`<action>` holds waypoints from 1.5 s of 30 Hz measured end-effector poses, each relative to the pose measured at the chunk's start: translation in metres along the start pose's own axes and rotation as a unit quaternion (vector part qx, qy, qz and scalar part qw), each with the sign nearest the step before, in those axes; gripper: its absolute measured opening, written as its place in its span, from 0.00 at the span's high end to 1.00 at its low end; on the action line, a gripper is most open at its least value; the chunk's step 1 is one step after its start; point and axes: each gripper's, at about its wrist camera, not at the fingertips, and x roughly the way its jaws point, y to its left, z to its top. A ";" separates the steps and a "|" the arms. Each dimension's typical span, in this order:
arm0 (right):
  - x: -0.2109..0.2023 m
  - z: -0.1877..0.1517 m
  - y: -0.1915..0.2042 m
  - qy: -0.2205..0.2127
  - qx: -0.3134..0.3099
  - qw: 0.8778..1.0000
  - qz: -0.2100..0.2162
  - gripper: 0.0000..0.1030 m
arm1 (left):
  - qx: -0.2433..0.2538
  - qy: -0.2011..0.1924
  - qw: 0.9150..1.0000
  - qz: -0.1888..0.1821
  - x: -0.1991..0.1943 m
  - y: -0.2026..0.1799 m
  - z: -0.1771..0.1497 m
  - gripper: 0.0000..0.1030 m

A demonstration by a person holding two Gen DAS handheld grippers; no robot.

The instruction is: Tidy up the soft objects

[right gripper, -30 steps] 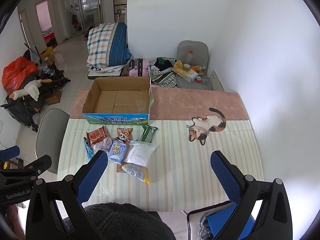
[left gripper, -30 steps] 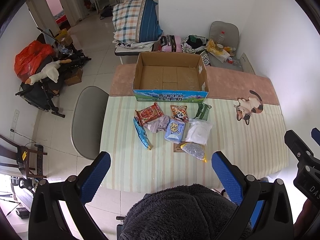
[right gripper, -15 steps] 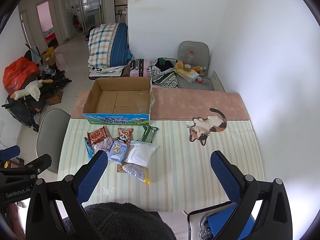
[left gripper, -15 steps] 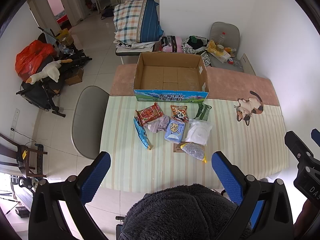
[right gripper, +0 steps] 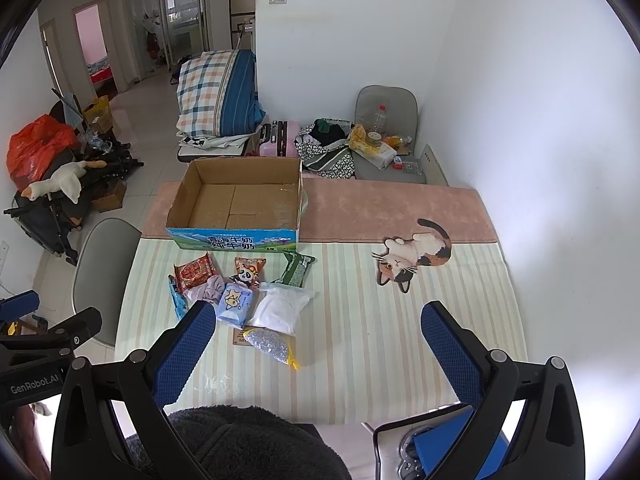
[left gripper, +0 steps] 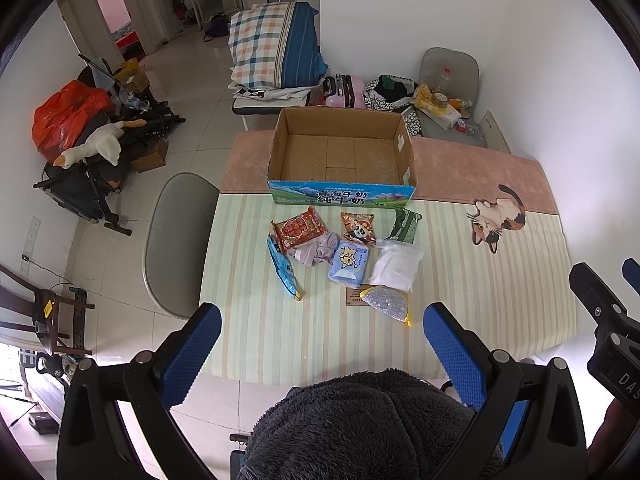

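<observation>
Several soft packets lie in a cluster on the striped table (left gripper: 460, 280): a red snack bag (left gripper: 298, 229), a panda snack bag (left gripper: 358, 227), a green packet (left gripper: 405, 220), a lilac cloth (left gripper: 320, 249), a blue tissue pack (left gripper: 349, 266), a white bag (left gripper: 396, 266), a silver pouch (left gripper: 386, 305) and a blue wrapper (left gripper: 283, 268). An open, empty cardboard box (left gripper: 342, 152) stands behind them. My left gripper (left gripper: 320, 340) is open and empty, high above the near table edge. My right gripper (right gripper: 316, 340) is open and empty, likewise raised, right of the cluster.
A grey chair (left gripper: 176, 240) stands at the table's left side. A cat figure (left gripper: 496, 216) is printed on the cloth at right. A white wall runs along the right. Luggage, a plaid pillow (left gripper: 272, 48) and clutter lie on the floor beyond the table.
Both views have shifted very slightly; the grippers stay open and nothing on the table has moved.
</observation>
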 end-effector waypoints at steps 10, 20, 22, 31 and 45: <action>-0.003 -0.001 0.000 -0.003 -0.004 1.000 0.001 0.00 | -0.002 -0.002 1.000 0.001 -0.003 0.000 -0.002 0.00; -0.004 -0.001 0.001 -0.005 -0.005 1.000 0.003 0.00 | -0.004 -0.007 1.000 0.003 -0.010 0.000 -0.001 0.00; -0.004 0.000 0.000 -0.005 -0.005 1.000 0.003 0.00 | -0.004 -0.008 1.000 0.003 -0.009 0.001 -0.002 0.00; -0.002 0.001 0.001 -0.001 0.003 1.000 0.011 0.00 | -0.009 -0.019 1.000 0.002 -0.007 0.002 0.003 0.00; 0.269 -0.016 0.024 0.212 0.033 0.975 0.058 0.00 | -0.031 0.072 0.995 0.062 0.182 0.032 0.046 0.00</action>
